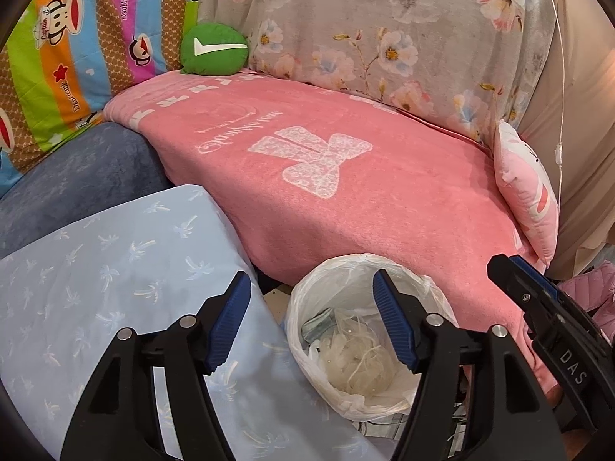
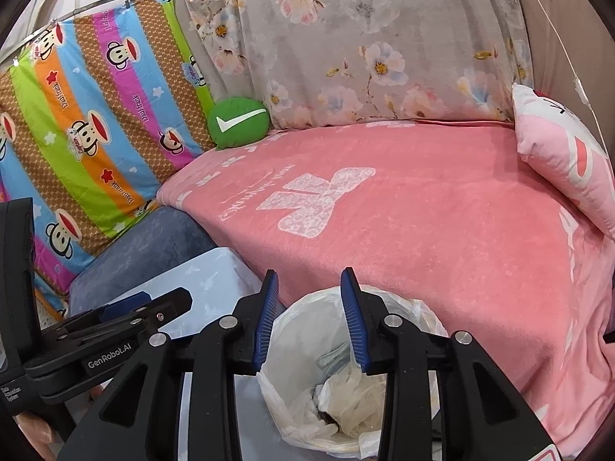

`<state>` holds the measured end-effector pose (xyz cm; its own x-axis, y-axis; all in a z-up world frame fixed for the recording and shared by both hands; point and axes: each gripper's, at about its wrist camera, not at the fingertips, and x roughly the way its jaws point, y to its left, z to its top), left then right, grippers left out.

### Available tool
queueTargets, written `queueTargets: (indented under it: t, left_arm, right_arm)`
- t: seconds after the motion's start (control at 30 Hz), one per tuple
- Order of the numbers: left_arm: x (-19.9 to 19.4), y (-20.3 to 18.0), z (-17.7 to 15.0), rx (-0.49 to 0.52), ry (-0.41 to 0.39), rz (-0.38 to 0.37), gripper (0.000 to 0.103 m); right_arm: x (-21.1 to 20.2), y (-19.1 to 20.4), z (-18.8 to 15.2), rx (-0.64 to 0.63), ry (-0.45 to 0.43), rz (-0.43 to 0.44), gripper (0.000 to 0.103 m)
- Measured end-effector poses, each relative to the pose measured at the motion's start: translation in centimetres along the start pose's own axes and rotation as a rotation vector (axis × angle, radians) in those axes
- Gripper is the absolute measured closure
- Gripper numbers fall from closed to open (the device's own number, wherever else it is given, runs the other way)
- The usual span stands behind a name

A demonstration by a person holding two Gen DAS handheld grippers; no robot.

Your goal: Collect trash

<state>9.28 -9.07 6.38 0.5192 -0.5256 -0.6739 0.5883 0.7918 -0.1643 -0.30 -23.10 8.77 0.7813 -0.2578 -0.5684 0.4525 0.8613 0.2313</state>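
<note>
below both of my grippers, at the foot of the pink blanket (image 1: 346,207), sits the trash bin (image 1: 307,299) lined with a thin white plastic bag (image 2: 415,307), and that is where the collected trash (image 1: 357,361) lies: crumpled translucent wrapping and pale stringy bits, with a grey-green scrap (image 1: 319,324) against the far side of the liner. my left gripper (image 1: 311,322) hangs over the bin's left rim with its blue-padded jaws standing wide apart and nothing between them; one pad shows in front of the light blue palm-print cloth (image 1: 115,261), the other in front of the bin's mouth. my right gripper (image 2: 311,319) points down into the same bin, its jaws parted more narrowly, and they too are empty, with only the liner and the trash seen through the gap. from the left wrist view the right gripper's black body comes in at the right edge, just beside the bin; from the right wrist view the left one lies at the lower left, over the blue cloth. behind the blanket a green round cushion (image 1: 213,50) with a white tick rests in the corner between the striped monkey-print sheet (image 1: 77,57) and the grey floral cloth (image 1: 384,30). a pink pillow (image 2: 565,161) leans at the blanket's right end, and a dark blue upholstered arm (image 1: 77,176) sits left of the blanket.
</note>
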Motion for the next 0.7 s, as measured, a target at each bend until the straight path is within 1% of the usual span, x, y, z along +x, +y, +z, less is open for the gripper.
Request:
queueTargets:
  t: [0.33, 0.47, 0.53, 0.7]
  left_arm:
    - [-0.9, 1.3, -1.4, 0.003, -0.017, 0.091, 0.029]
    - [-0.9, 1.8, -2.1, -0.005, -0.004, 0.114, 0.028]
    - [-1.0, 2.1, -2.6, -0.013, 0.002, 0.125, 0.027]
    - [-1.4, 2.6, -3.9, -0.01, 0.012, 0.148, 0.02]
  right_arm:
    - [-0.2, 1.5, -2.1, -0.072, 0.047, -0.025, 0.069]
    - [-0.5, 1.8, -2.9, -0.088, 0.066, -0.034, 0.069]
    - [-0.7, 2.0, -3.3, -0.102, 0.071, -0.044, 0.064]
    - [-1.1, 2.6, -4.7, -0.146, 0.091, -0.07, 0.062]
